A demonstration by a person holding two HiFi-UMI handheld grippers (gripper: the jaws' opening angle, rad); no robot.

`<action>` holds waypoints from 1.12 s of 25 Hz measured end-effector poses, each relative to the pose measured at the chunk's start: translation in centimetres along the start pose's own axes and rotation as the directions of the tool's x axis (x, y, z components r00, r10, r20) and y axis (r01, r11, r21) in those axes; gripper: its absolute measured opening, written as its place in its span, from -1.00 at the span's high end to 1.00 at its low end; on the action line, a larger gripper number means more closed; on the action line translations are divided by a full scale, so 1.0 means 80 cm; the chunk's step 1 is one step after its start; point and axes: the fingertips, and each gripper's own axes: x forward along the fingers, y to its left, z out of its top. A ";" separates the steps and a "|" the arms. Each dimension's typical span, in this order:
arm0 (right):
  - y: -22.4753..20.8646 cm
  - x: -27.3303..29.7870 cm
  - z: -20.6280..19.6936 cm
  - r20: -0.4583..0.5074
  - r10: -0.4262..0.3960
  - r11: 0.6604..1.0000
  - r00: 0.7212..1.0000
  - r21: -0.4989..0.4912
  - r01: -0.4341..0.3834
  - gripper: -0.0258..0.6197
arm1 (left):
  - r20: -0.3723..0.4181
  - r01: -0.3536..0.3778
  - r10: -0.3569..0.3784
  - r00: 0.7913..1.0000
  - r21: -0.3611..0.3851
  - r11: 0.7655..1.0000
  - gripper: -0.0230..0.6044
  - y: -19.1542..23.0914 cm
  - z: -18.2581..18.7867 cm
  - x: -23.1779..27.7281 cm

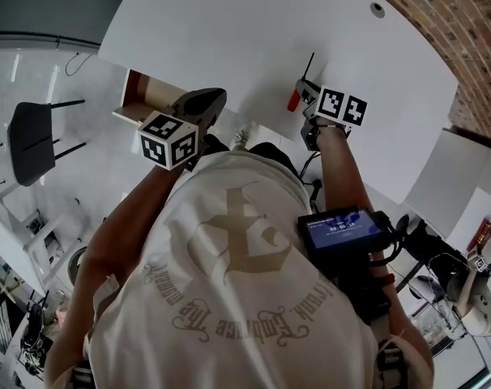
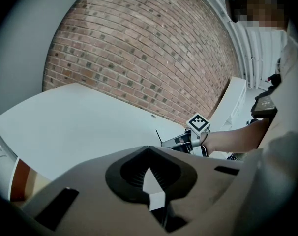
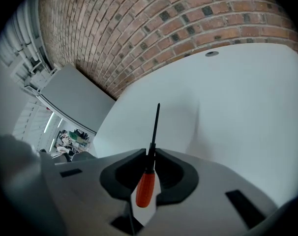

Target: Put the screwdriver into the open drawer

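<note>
Little can be read. The shirt (image 1: 148,241) carries a pale emblem (image 1: 241,233) on its back, and blackletter words (image 1: 229,331) curve round it from about 8 o'clock through 6 to 4 o'clock; they show upside down and cannot be spelled out with certainty. At 3 o'clock of the emblem a small blue screen (image 1: 340,228) shows a row of white digits, too small to read. The left marker cube (image 1: 168,140) and the right marker cube (image 1: 343,106) bear only black-and-white square patterns, no letters
</note>
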 end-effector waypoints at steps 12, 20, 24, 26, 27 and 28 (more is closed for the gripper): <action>0.035 0.019 -0.011 -0.036 0.081 0.996 0.996 -0.039 -0.082 0.70 | 0.012 -0.092 0.093 0.996 -0.048 0.995 0.86 0.011 -0.015 -0.029; 0.059 0.021 -0.019 -0.001 0.075 0.996 0.997 -0.042 -0.075 0.70 | 0.032 -0.089 0.092 0.995 -0.083 0.993 0.86 0.022 -0.030 -0.050; 0.092 0.027 -0.031 0.007 0.064 0.997 0.998 -0.049 -0.063 0.70 | 0.047 -0.075 0.080 0.996 -0.094 0.993 0.86 0.041 -0.038 -0.082; 0.113 0.030 -0.043 0.014 0.063 0.997 0.998 -0.052 -0.062 0.70 | 0.055 -0.075 0.080 0.995 -0.097 0.993 0.86 0.053 -0.045 -0.104; 0.122 0.032 -0.049 0.017 0.064 0.997 0.998 -0.052 -0.063 0.70 | 0.060 -0.075 0.081 0.995 -0.098 0.992 0.86 0.060 -0.047 -0.114; 0.129 0.036 -0.052 0.018 0.066 0.997 0.998 -0.051 -0.065 0.70 | 0.065 -0.075 0.082 0.995 -0.099 0.992 0.86 0.066 -0.047 -0.120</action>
